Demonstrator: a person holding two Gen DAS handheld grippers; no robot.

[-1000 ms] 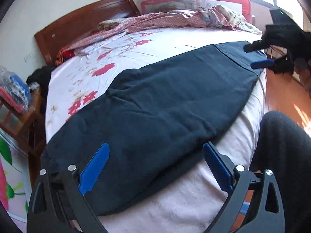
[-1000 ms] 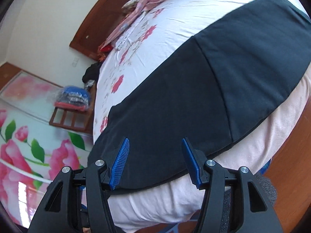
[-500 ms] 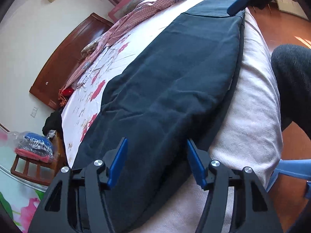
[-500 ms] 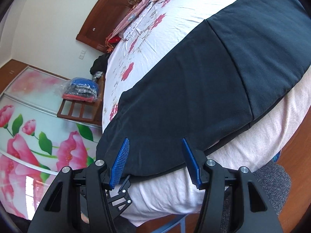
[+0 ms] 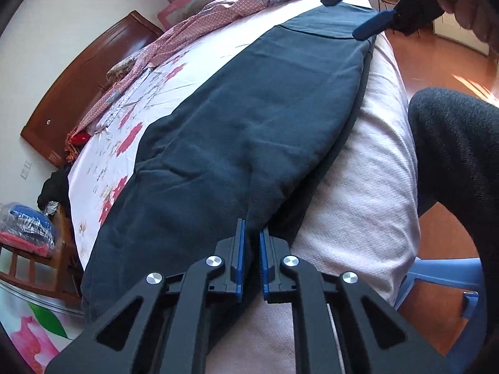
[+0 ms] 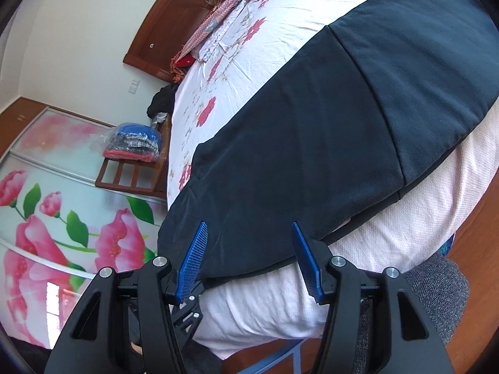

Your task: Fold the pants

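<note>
Dark navy pants [image 5: 243, 118] lie flat along the near edge of the bed, one leg on the other. They also show in the right wrist view [image 6: 327, 131]. My left gripper [image 5: 252, 233] is shut on the near edge of the pants, pinching a fold of the dark cloth between its blue pads. My right gripper [image 6: 248, 230] is open, its blue fingers over the near hem of the pants, holding nothing. It also shows at the far waist end in the left wrist view [image 5: 358, 15].
The bed has a floral white sheet [image 5: 131, 118] and a pale pink cover [image 5: 368, 187] over its near side. A checked quilt [image 5: 224, 9] lies at the head. A wooden chair with bagged clothes [image 6: 134, 143] stands left. A person's knee [image 5: 452, 149] is at right.
My left gripper has closed from wide open onto the near edge of the pants. My right gripper stays open and has drifted slightly along the pants.
</note>
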